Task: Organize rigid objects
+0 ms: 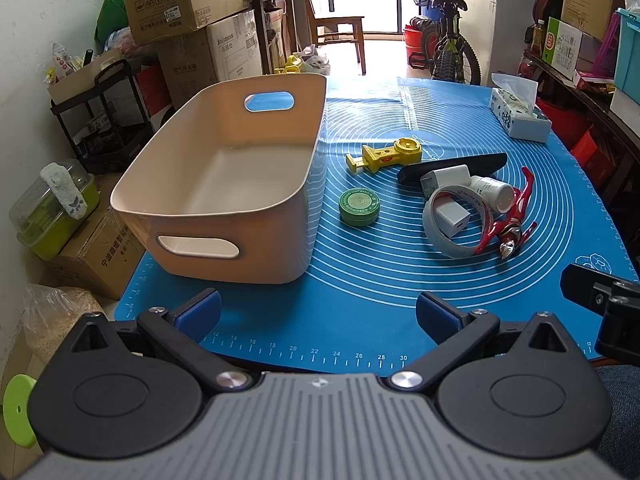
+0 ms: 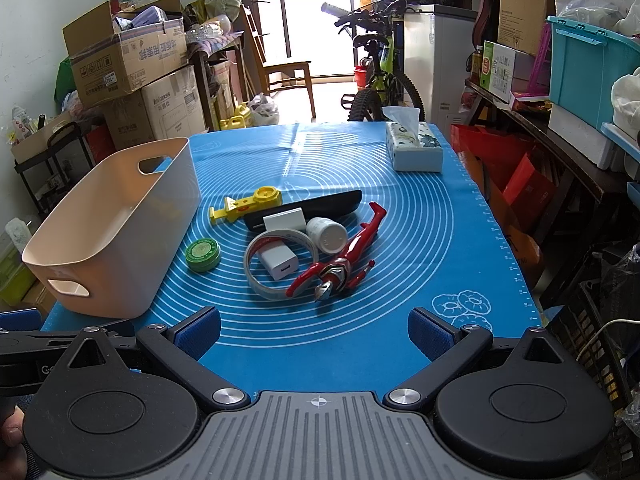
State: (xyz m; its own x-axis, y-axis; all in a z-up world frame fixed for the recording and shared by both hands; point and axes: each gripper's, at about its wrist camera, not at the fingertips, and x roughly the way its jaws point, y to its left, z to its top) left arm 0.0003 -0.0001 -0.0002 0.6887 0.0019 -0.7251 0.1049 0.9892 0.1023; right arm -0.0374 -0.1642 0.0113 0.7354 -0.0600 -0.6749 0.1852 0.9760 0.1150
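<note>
While both pairs of my jaws stand wide apart with nothing between them, the left gripper point(image 1: 318, 312) and the right gripper point(image 2: 314, 330) hang over the near edge of the surface, angled down at the blue silicone mat point(image 2: 400, 208).

From my right view, the cluster lies at about twelve o'clock, mid-mat. The beige plastic bin point(image 1: 224, 176) sits at ten o'clock, empty, smooth-walled with a handle slot at each end.

Closest to me is the red and silver action figure point(image 2: 340, 264), hard moulded plastic, glossy, probably light; I judge the torso the safest grip, since the thin limbs could twist out. Just at its nine o'clock lies the tape roll point(image 2: 280, 264), a stiff ring lying flat around a white USB charger point(image 2: 278, 262), a smooth block that should pinch well across its flat sides. At the figure's eleven o'clock the white pill bottle point(image 2: 327, 234) lies on its side; round and slick, it may roll. Behind it are a second white charger point(image 2: 284, 218) and a long black matte object point(image 2: 320, 204) I cannot identify.

The yellow plastic tool point(image 2: 246, 204) is angular, with a narrow middle. The green round tin point(image 2: 203, 255) lies flat beside the bin, best gripped across its rim.
</note>
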